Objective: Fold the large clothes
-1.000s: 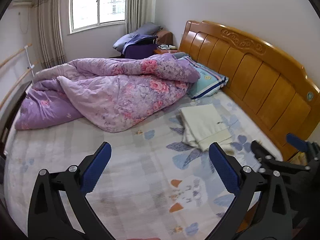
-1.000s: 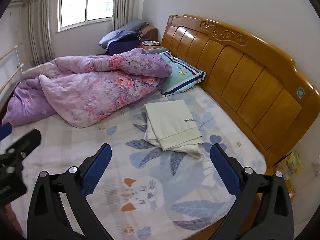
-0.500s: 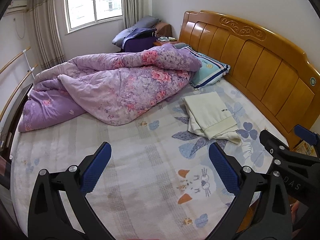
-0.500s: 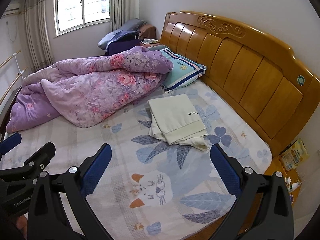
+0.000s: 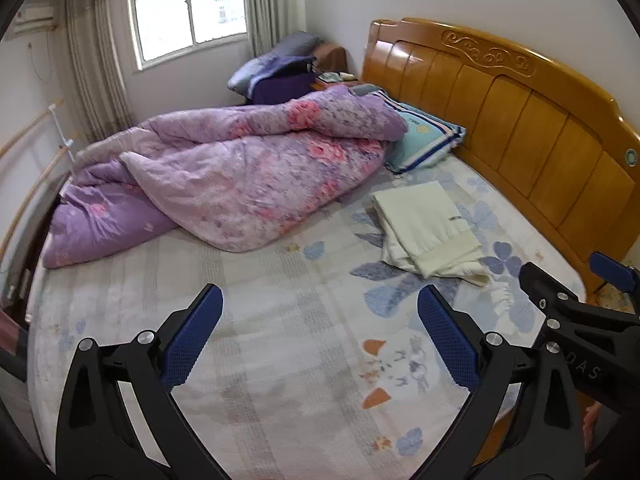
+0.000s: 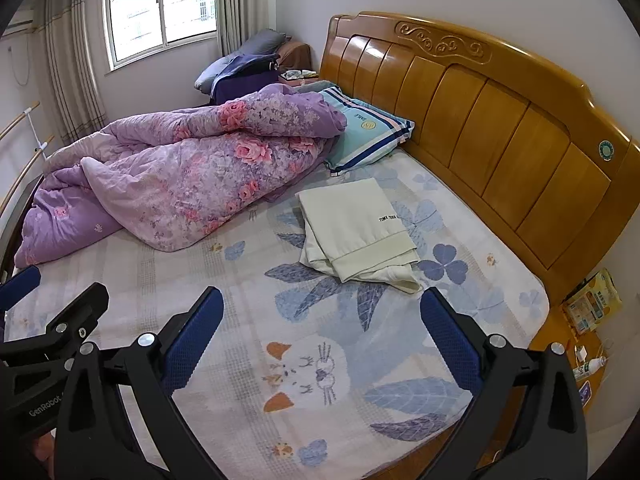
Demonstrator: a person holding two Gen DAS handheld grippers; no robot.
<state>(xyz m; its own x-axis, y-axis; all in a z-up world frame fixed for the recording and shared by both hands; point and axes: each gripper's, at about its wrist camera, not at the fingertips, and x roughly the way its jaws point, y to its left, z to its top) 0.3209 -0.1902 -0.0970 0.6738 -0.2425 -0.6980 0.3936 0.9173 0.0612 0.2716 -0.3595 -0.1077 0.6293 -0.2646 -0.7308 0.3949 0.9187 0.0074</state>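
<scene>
Cream garment (image 6: 356,230) lies on the bed sheet (image 6: 280,360) at about 1 o'clock from your right gripper (image 6: 320,344), near the wooden headboard (image 6: 500,132) and just short of the striped pillow (image 6: 368,136). It looks already folded into a rough rectangle, though the near end is untidy: lower layers and a cuffed corner poke out at 5 o'clock. Judgement: folding mostly done; squaring that near edge, or a last fold, may remain. Long axis runs from the pillow end toward you, roughly 11 to 5 o'clock; ribbed band faces you. Your left gripper (image 5: 320,340) and the right one both hover over the sheet, fingers spread wide, holding nothing. Purple quilt (image 5: 240,172) sits heaped at 10 o'clock, clear of the garment.
</scene>
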